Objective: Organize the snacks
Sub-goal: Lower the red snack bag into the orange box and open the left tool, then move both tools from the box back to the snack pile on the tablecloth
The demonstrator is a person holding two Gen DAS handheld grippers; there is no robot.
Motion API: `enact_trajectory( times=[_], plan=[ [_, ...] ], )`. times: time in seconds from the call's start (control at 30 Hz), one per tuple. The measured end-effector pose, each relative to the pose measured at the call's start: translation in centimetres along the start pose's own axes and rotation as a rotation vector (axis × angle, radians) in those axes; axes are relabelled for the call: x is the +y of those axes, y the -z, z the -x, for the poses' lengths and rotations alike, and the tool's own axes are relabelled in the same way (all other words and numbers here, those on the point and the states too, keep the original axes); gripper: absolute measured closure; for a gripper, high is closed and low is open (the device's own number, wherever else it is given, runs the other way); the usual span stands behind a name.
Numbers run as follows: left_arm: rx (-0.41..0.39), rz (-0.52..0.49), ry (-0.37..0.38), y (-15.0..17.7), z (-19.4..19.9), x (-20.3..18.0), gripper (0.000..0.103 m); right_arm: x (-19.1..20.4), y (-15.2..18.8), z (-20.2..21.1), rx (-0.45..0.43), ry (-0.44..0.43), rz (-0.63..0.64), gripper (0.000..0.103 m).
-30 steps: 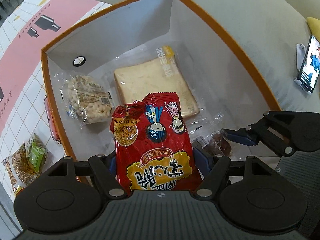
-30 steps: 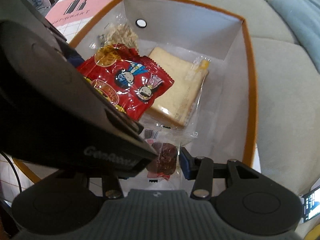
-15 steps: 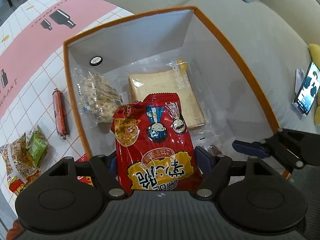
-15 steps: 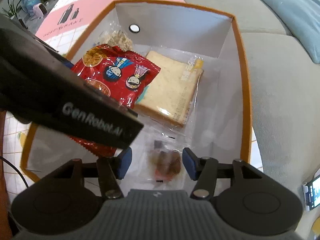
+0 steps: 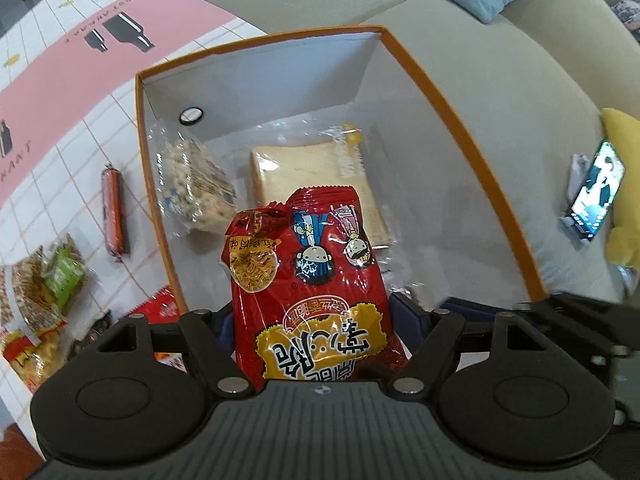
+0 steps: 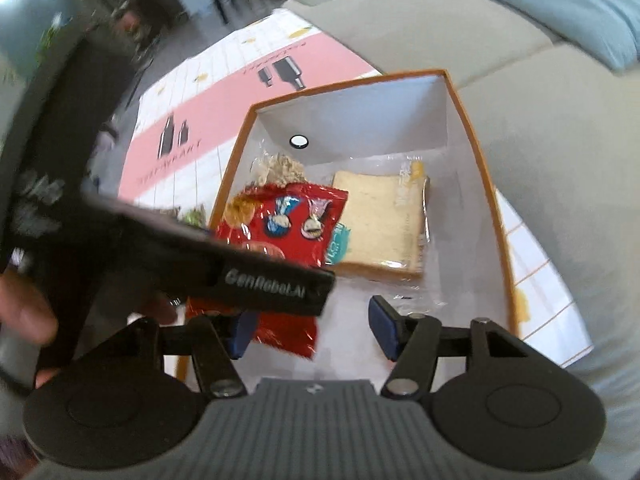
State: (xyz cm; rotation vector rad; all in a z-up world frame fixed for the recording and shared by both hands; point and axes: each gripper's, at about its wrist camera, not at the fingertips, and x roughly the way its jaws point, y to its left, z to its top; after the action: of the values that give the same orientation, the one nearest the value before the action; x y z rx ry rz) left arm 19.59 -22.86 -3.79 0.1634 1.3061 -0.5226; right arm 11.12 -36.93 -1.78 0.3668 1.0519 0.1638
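Note:
My left gripper is shut on a red noodle-snack bag and holds it above the near end of an orange-rimmed white box. In the box lie a wrapped bread slice and a puffed-rice bar. In the right wrist view the red bag hangs over the box beside the bread. My right gripper is open and empty above the box's near end, under the left gripper's body.
A red sausage and several snack packets lie on the tiled cloth left of the box. A phone stands on the sofa at the right, beside a yellow cushion.
Both grippers have risen and pulled back from the box. The right gripper let go of the small dark snack and opened. The left still holds the red bag.

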Motion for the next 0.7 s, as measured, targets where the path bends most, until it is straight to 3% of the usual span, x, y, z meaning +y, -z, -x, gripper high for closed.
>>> enact_trajectory(
  times=[0.23, 0.7],
  plan=[
    [0.001, 0.025, 0.079, 0.2, 1.0, 0.2, 0.019, 0.3, 0.7, -1.5, -0.027, 0.069, -0.086, 0.047],
    [-0.166, -0.044, -0.041, 2.7, 6.5, 1.1, 0.022, 2.1, 1.6, -1.3, -0.032, 0.153, -0.01, 0.047]
  ],
)
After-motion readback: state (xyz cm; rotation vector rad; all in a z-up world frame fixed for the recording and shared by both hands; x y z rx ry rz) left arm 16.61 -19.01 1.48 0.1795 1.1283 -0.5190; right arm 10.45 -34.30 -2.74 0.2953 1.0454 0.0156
